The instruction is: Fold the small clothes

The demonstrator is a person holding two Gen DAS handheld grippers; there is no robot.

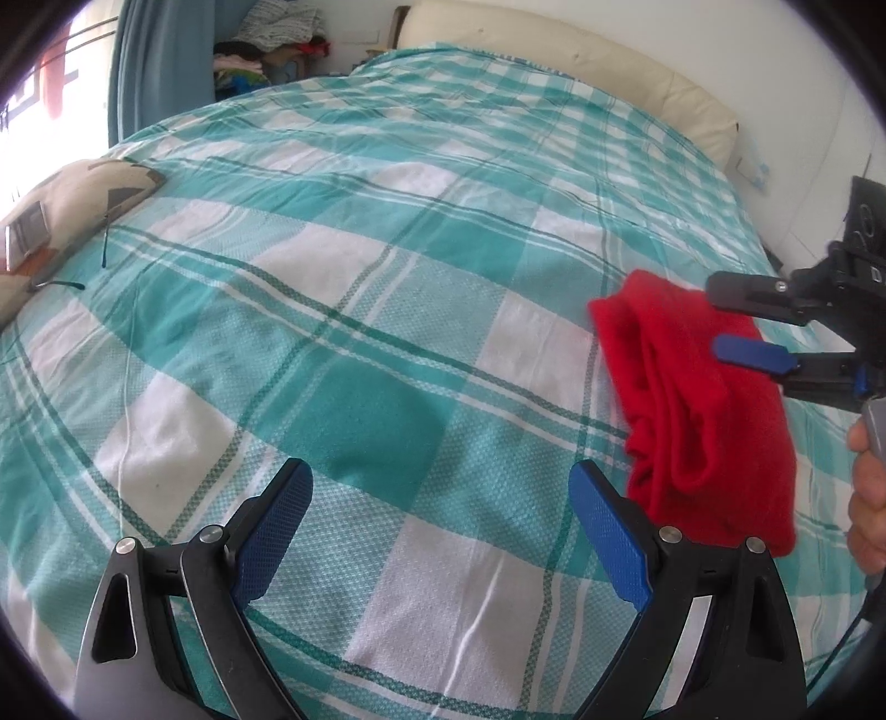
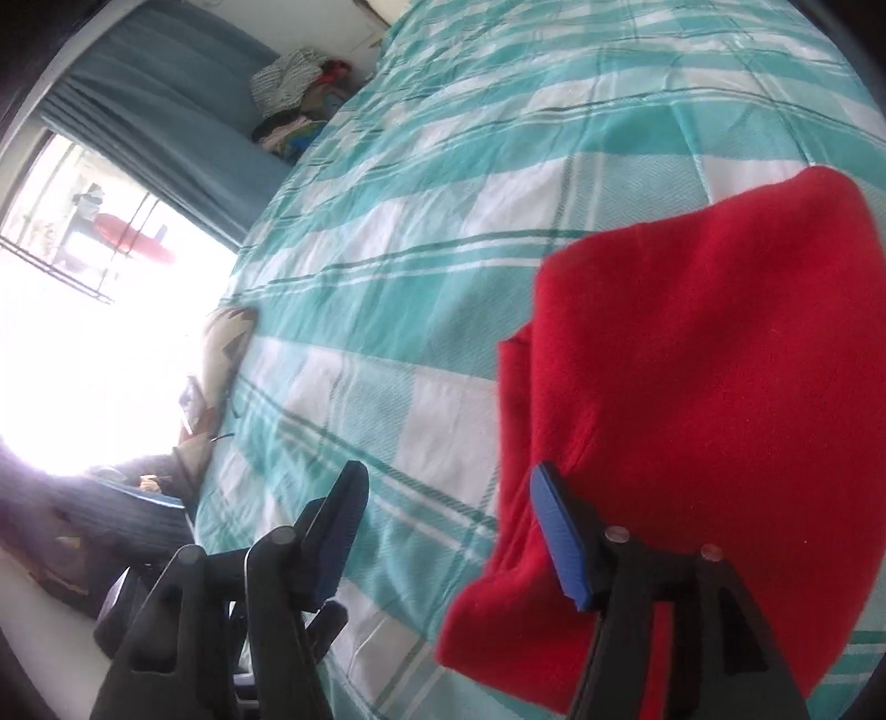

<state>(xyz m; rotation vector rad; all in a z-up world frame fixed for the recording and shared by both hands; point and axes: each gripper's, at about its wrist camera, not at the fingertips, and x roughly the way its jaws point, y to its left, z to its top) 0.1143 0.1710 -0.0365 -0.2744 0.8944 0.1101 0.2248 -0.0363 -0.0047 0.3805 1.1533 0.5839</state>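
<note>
A: Left wrist view first. Your left gripper [image 1: 440,531] has its jaws spread wide, nothing btwn them, just the bed [image 1: 387,310] w/ its teal-and-white check sheet underneath.

B: And the garment?

A: The red cloth [image 1: 698,421] lies on the sheet at abt 3 o'clock, bunched along its left edge, its near corner just beside your left gripper's right finger. Your right gripper [image 1: 725,321] comes in from the 3 o'clock edge, over the cloth's far end. Jaws apart there, one black finger above, one blue pad below; can't tell if either touches the fabric. Your hand [image 1: 866,498] shows at the right edge.

B: Anything else on the bed?

A: A patterned pillow [image 1: 72,210] at 9 o'clock, a cream headboard [image 1: 581,61] at 1 o'clock, a clothes pile [image 1: 271,50] at 11 o'clock by the blue curtain [image 1: 160,61].

B: Right wrist view?

A: Right gripper [image 2: 443,526] jaws stand open, only sheet btwn them. The red cloth [image 2: 709,360] fills the 3 to 5 o'clock side; the right blue pad lies against its edge, the cloth outside the gap, not gripped. Bright window [image 2: 99,266] at 9 o'clock.
</note>
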